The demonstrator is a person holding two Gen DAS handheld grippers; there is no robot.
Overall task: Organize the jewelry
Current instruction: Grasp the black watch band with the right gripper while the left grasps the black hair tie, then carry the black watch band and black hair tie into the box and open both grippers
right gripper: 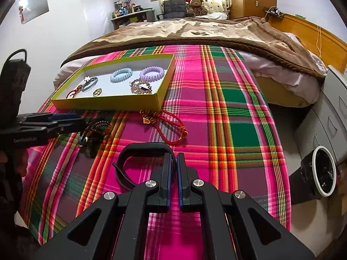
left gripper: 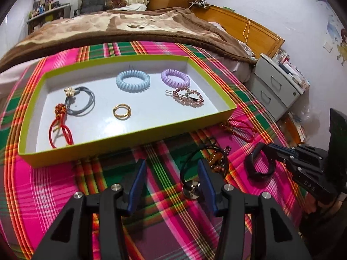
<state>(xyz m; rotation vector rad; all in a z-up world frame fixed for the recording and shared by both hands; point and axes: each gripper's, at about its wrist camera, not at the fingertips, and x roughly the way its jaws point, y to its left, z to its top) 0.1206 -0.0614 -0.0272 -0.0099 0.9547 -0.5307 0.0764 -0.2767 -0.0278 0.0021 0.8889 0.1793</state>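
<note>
Pinching the black wristband (right gripper: 138, 151) on the plaid cloth (right gripper: 238, 130), the right gripper (right gripper: 175, 158) should lift slowly toward the green box (right gripper: 121, 105). The left gripper (left gripper: 171, 169) waits wide apart.

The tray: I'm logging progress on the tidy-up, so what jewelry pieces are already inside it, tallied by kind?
In the green tray:
Spiral coil hair ties: 2 (blue, purple)
Grey hair tie with flower: 1
Red cord bracelet: 1
Gold ring: 1
Pink beaded hair clip: 1
Total: 6
</note>
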